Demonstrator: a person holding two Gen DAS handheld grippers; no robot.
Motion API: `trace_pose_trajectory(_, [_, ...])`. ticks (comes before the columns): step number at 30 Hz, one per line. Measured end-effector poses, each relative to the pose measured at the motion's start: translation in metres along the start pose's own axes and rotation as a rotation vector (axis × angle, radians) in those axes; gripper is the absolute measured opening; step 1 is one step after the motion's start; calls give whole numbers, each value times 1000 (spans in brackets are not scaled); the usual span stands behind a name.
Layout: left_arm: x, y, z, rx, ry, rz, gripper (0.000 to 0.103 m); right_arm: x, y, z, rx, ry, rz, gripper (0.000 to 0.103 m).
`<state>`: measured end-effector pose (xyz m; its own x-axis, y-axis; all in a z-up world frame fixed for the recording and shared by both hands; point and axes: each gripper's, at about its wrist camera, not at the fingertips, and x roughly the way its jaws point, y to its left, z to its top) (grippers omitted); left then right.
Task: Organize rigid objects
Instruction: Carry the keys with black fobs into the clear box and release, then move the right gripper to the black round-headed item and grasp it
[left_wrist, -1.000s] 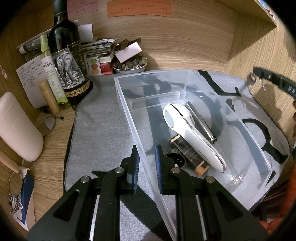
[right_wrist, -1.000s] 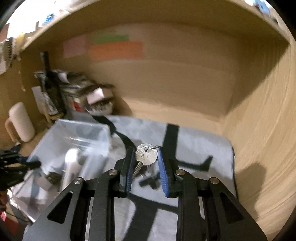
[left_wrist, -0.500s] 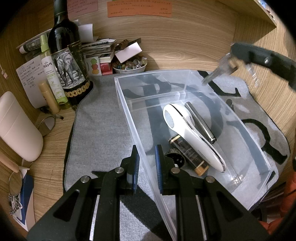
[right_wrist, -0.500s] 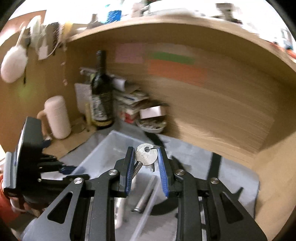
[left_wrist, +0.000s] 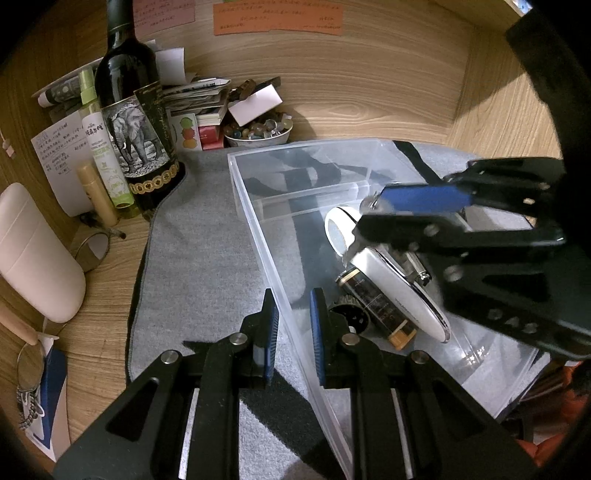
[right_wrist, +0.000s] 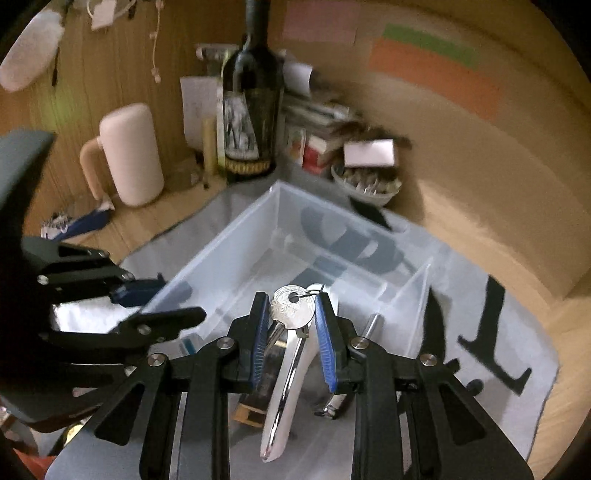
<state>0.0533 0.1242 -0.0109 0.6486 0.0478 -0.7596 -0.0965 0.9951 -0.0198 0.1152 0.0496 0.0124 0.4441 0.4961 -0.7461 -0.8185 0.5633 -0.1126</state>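
A clear, glossy plastic bin (left_wrist: 255, 206) sits on matt grey cloth (left_wrist: 199, 251) over the grained wood bench (left_wrist: 99, 332), holding a shiny chrome-and-white opener (right_wrist: 284, 387) (mirror-bright along its handle), while the key (right_wrist: 290, 310) looks like dull silver metal.

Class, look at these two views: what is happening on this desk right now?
A person is sorting small objects into a clear plastic bin. The right tool grips a bunch of keys and hangs over the bin, above a white handheld device. The left tool straddles the bin's near wall, apparently steadying it.
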Motion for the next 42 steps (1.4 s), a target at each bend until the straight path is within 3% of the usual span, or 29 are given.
trace_pose_trajectory(9, [0,-2,1,-1,-1,-2,17,18,0,-2,1,99,29,23])
trace_pose_trajectory(12, [0,-2,1,-2,-1,-2,17,17,2,-2,-9,93,18,23])
trace_pose_trajectory(16, [-1,-1,1,-2,-1,-2,17,15,1,-2,-3,83,13,32])
trace_pose_trajectory(21, [-1,-1,1,-2,-1,-2,17,4,-6,-1,15,51,1,36])
trace_pose_trajectory(27, [0,-2,1,-1,-1,-2,17,-19,-17,2,33,-25,-35,57])
trace_pose_trajectory(29, [-1,-2,1,-1,0,-1,17,-29,-20,2,40,-62,-59,69])
trace_pose_trajectory(37, [-2,-1,0,-1,0,-1,17,-56,-42,-1,82,-137,-132,80])
trace_pose_trajectory(42, [-1,-2,0,0,-1,-2,17,-65,-69,-10,141,-148,-192,81])
